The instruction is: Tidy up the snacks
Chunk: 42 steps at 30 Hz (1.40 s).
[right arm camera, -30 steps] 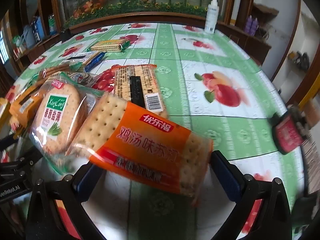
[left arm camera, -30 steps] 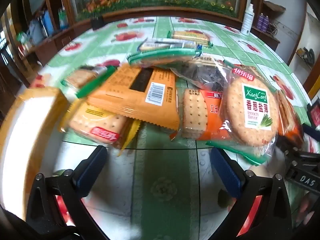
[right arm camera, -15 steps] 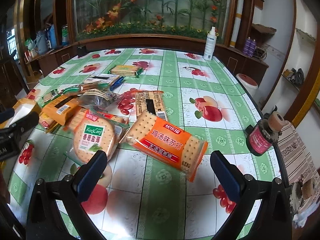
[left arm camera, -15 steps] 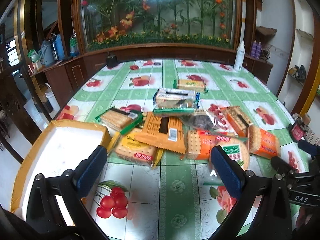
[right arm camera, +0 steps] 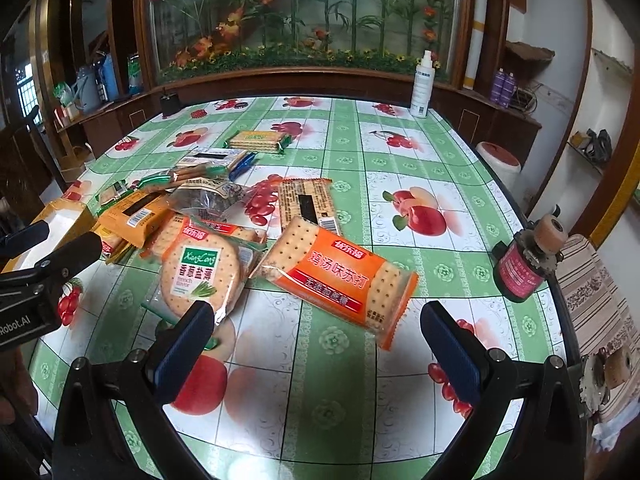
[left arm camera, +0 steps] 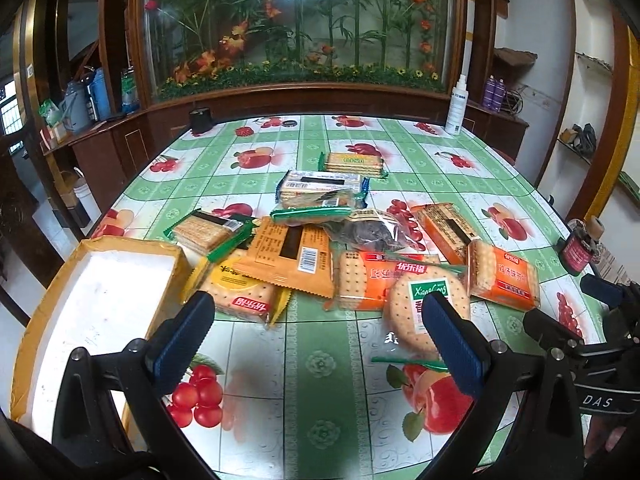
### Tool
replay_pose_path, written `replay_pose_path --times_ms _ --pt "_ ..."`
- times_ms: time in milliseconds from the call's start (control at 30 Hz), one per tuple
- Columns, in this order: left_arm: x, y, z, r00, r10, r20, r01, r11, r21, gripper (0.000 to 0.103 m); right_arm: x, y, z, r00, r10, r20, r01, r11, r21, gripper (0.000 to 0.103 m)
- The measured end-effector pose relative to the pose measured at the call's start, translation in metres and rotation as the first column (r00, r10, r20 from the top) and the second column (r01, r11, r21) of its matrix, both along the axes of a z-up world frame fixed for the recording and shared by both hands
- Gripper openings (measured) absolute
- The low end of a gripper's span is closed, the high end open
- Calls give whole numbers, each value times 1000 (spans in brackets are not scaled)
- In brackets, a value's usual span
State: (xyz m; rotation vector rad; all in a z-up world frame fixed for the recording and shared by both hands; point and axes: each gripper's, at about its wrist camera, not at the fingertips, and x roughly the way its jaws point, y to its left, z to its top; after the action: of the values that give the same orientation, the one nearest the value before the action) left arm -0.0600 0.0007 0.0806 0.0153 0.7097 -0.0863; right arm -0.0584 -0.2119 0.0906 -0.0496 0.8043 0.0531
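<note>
A heap of snack packets lies in the middle of the table: an orange cracker pack [right arm camera: 340, 280], a round green-label biscuit pack [right arm camera: 200, 276] [left arm camera: 424, 300], an orange barcode pack [left arm camera: 292, 256], a yellow cracker pack [left arm camera: 240, 296] and a dark clear bag [left arm camera: 368, 234]. An open white-lined box [left arm camera: 92, 312] sits at the left. My left gripper [left arm camera: 316, 340] hovers open above the near side of the heap, holding nothing. My right gripper [right arm camera: 316, 344] is open too, just short of the orange cracker pack. Each gripper shows in the other's view, at its edge.
The table carries a green fruit-print cloth [right arm camera: 400, 168]. A white spray bottle [right arm camera: 422, 84] stands at the far edge. A red tape dispenser [right arm camera: 524, 264] sits at the right edge, beside a striped cloth [right arm camera: 592, 300]. Wooden cabinets and a flower display ring the table.
Both grippers have pulled back and up from close over the packets, so the whole table shows. Their jaws stay open. The packets have not moved.
</note>
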Motion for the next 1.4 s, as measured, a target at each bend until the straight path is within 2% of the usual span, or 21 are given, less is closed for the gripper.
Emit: replay_pose_path --times_ms 1400 --pt "9 -10 -15 999 7 -37 -7 1000 11 103 6 -3 -9 999 10 -31 -9 1000 23 103"
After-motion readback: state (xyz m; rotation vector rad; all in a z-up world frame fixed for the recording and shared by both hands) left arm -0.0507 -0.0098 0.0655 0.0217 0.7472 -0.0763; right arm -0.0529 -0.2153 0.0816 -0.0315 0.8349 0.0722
